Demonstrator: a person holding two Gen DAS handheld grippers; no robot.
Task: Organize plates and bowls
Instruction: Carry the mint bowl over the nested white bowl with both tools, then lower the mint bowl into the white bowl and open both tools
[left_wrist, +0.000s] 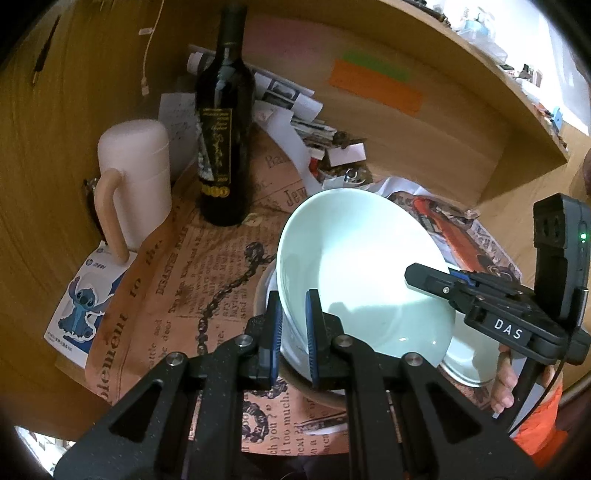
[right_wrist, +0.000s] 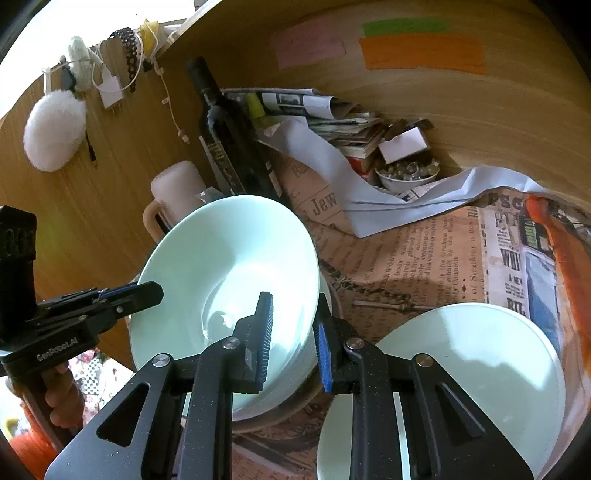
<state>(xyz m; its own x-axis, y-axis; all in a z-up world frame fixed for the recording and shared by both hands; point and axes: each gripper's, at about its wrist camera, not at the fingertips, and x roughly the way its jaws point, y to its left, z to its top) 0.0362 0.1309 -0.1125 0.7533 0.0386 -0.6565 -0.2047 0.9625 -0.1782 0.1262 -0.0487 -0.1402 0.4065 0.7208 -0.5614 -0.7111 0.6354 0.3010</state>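
My left gripper (left_wrist: 294, 334): closed on the near rim of the pale green bowl (left_wrist: 354, 266), one pad inside the wall, one outside.
My right gripper (right_wrist: 295, 343): closed on the opposite rim of the same bowl (right_wrist: 225, 280), one pad in, one pad out.
Where the bowl is: held between my two sets of fingers, tilted, its mouth turned up and toward me, hanging just above a beige dish (right_wrist: 295, 410) on the newspaper-print cloth (right_wrist: 406, 251).
Other tableware: a pale plate (right_wrist: 480, 362) lies flat just to the right of my right fingers.
Beyond my fingertips: a dark wine bottle (left_wrist: 225, 140) and a pink jug (left_wrist: 136, 184), well clear of the bowl.
How it will handle: glazed ceramic, I judge: stiff, fairly heavy, slick under the pads and likely to chip if it knocks the dish below.
Where to hold: on the rim wall, at two opposite points, as now; a single pinch could let it swing.
Hard to make out: the bowl's foot and whether it touches the dish underneath; whether another bowl sits in that dish I cannot tell.
Cut off: the plate's near edge, behind my right fingers.
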